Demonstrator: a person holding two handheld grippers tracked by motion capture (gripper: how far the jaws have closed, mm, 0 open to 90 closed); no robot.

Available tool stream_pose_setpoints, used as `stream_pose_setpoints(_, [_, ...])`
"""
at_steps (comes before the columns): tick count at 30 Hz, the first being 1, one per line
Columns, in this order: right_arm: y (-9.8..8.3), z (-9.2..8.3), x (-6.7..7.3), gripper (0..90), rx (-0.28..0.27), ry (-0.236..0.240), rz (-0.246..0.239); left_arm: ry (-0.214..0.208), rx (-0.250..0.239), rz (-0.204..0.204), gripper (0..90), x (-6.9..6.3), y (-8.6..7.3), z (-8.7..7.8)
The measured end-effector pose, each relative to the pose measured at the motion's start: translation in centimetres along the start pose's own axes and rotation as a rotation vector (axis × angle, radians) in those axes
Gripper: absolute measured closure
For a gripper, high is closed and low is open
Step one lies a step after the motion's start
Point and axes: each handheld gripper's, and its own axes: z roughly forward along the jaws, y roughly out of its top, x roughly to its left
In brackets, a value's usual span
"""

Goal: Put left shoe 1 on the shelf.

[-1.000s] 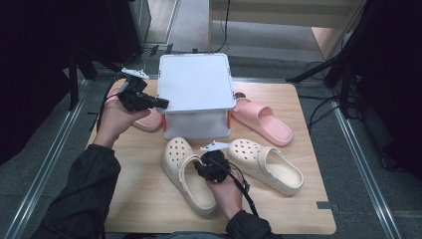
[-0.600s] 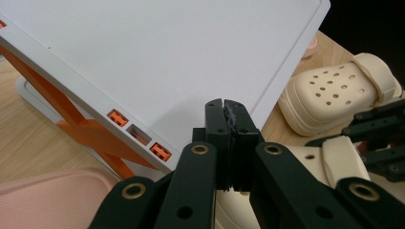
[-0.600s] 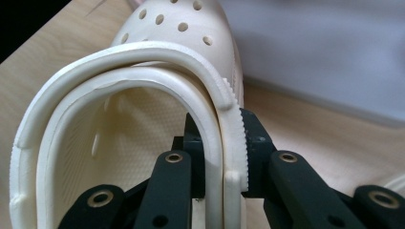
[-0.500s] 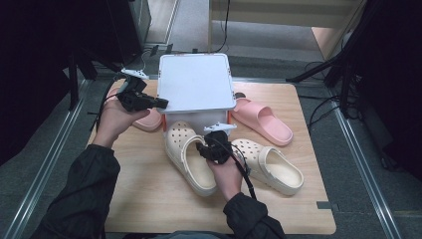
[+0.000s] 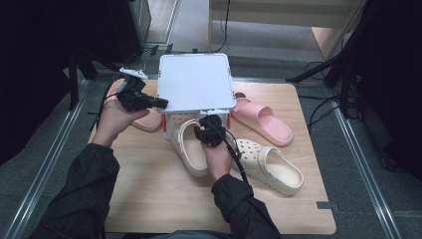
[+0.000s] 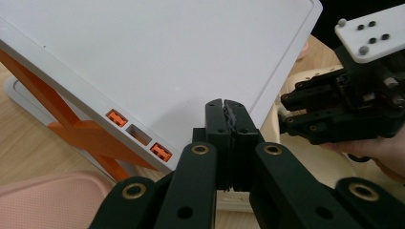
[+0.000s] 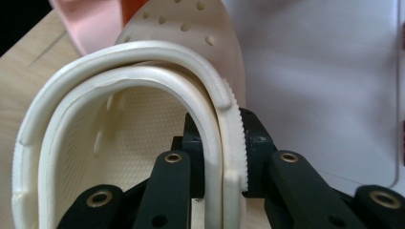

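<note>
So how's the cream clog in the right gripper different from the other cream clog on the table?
The held cream clog is pinched at its heel rim by the right gripper, with its toe pushed under the white lid; the free cream clog lies flat in the open, untouched. The held one points toward the box, while the free one angles out to the right. Both are perforated and the same cream colour.

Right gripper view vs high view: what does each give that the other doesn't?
Right gripper view alone: the right gripper's jaws clamped on the cream clog's heel rim and strap, one inside, one outside. High view alone: the second cream clog, the left gripper at the white lid's edge, and the wooden table. Both: the held clog, a pink slide and the lid.
</note>
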Motion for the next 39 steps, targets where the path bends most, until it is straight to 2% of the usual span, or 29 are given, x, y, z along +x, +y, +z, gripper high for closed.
stream_pose_setpoints(5, [-0.5,1.1,-0.3,76.3,0.015,-0.037,0.014,0.003,-0.003,0.001,89.3,0.0,0.0,0.0])
stream_pose_setpoints(7, [-0.9,1.3,-0.5,75.4,0.007,-0.019,0.029,0.004,-0.004,0.004,89.3,0.0,0.0,0.0])
stream_pose_setpoints(11, [-1.3,1.1,-0.7,68.6,-0.008,0.013,0.029,0.007,-0.002,0.006,89.4,0.0,0.0,0.0])
stream_pose_setpoints(16, [-1.4,-0.2,-0.6,59.4,-0.011,0.041,0.003,0.01,-0.003,0.007,89.4,-0.1,0.0,0.0])
stream_pose_setpoints(21, [-1.5,-2.4,-0.6,57.6,-0.025,0.054,-0.047,0.016,0.0,0.006,89.4,-0.1,0.0,0.0])
stream_pose_setpoints(23, [-1.5,-3.1,-0.6,57.8,-0.029,0.063,-0.051,0.016,-0.001,0.006,89.4,-0.1,0.0,0.0])
stream_pose_setpoints(26, [-1.7,-4.5,-0.7,60.5,-0.042,0.07,-0.064,0.017,-0.001,0.007,89.4,-0.2,0.0,0.0])
stream_pose_setpoints(29, [-2.0,-5.6,-0.7,72.5,-0.05,0.101,-0.077,0.021,0.002,0.008,89.4,-0.2,0.0,0.0])
stream_pose_setpoints(32, [-2.9,-6.7,-0.3,85.6,-0.056,0.134,-0.114,0.025,0.002,0.008,89.4,-0.3,0.0,0.0])
stream_pose_setpoints(34, [-3.7,-7.3,-0.2,90.0,-0.058,0.153,-0.123,0.023,0.002,0.006,89.4,-0.3,0.0,0.0])
stream_pose_setpoints(37, [-4.7,-7.9,-0.1,90.0,-0.051,0.178,-0.131,0.022,0.002,0.006,89.4,-0.2,0.0,0.0])
stream_pose_setpoints(39, [-5.4,-8.3,0.1,90.0,-0.05,0.179,-0.154,0.023,0.002,0.006,89.5,-0.2,0.0,0.0])
